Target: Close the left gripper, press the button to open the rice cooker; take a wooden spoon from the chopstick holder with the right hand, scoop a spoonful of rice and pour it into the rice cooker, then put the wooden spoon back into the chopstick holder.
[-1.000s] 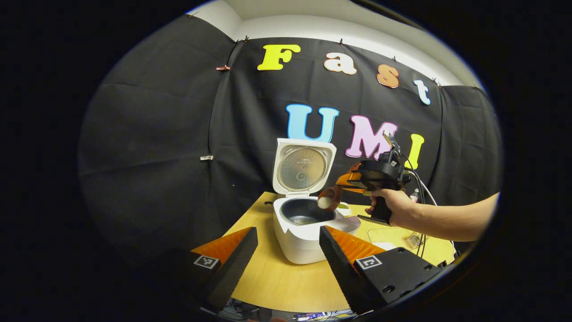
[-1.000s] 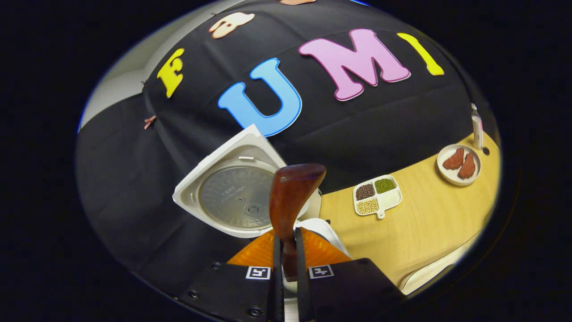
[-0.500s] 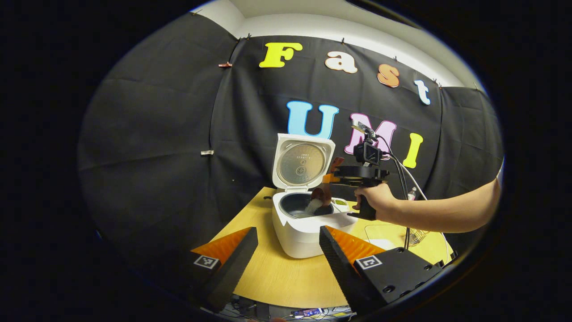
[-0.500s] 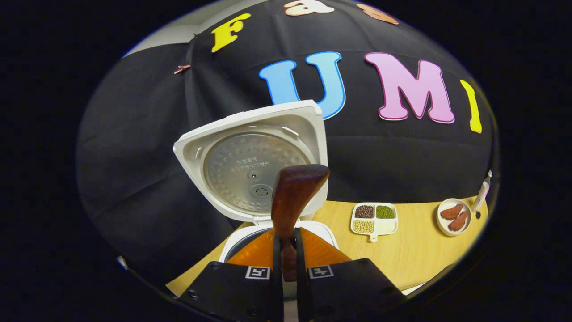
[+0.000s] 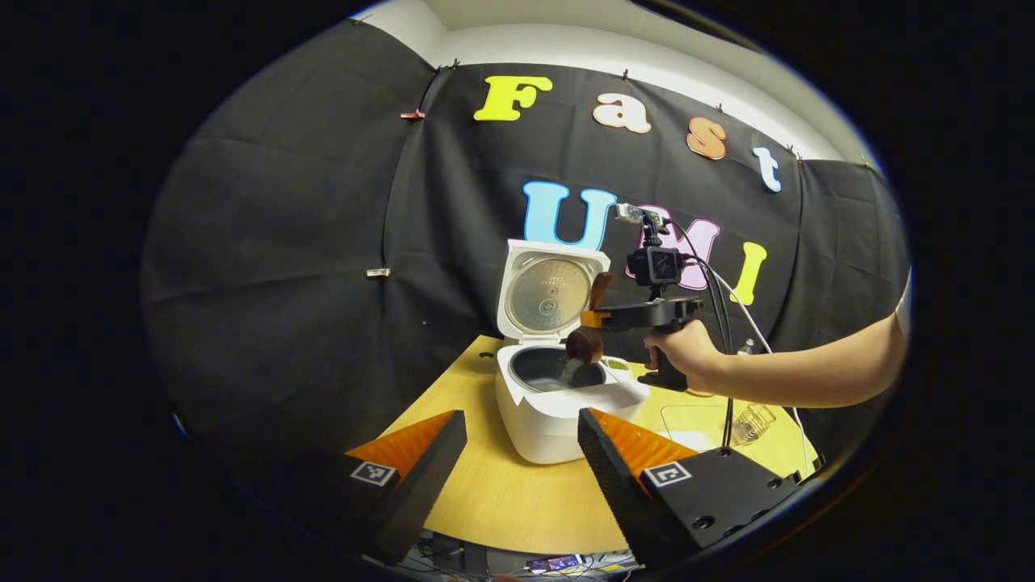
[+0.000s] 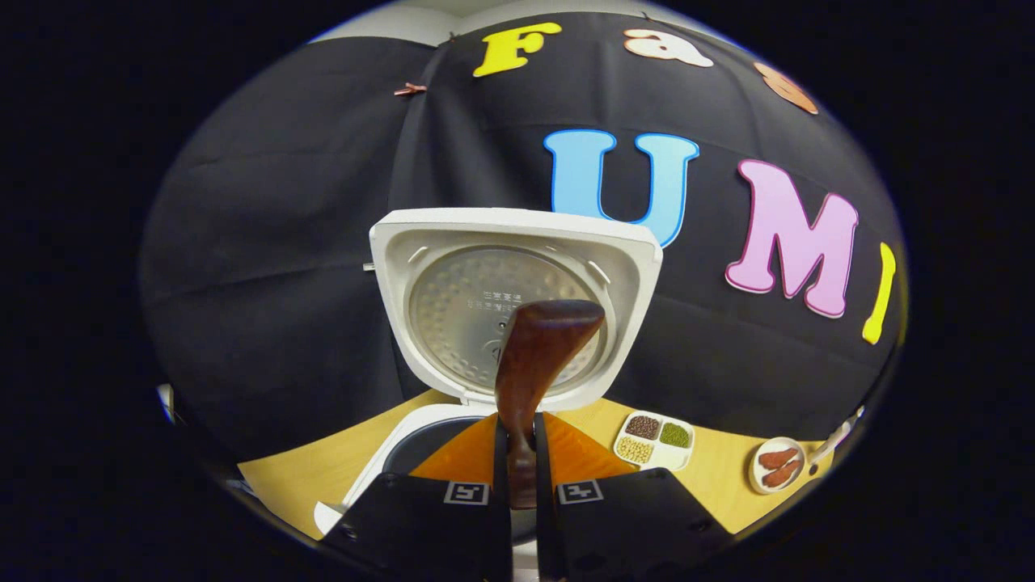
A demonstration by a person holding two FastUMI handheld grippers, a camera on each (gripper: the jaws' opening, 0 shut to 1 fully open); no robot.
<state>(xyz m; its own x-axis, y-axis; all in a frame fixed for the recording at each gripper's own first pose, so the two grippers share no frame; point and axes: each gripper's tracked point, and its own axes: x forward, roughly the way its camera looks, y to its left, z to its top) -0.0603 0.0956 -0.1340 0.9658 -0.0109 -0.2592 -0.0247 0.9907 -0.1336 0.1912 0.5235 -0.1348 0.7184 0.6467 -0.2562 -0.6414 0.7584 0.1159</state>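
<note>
Rice cooker (image 5: pixel 558 396), lid raised upright, stands on the yellow wooden table (image 5: pixel 517 501) before the black cloth wall. Over its dark pot a bare forearm reaches in level from the right, hand (image 5: pixel 687 356) gripping the right gripper (image 5: pixel 594 319), its fingers clamped on the wooden spoon (image 6: pixel 534 364), bowl tipped down into the pot. Nearer, the left gripper (image 5: pixel 517 453) hangs with fingers spread apart.

White rice cooker (image 5: pixel 550 416), brown wooden spoon (image 6: pixel 538 356)
</note>
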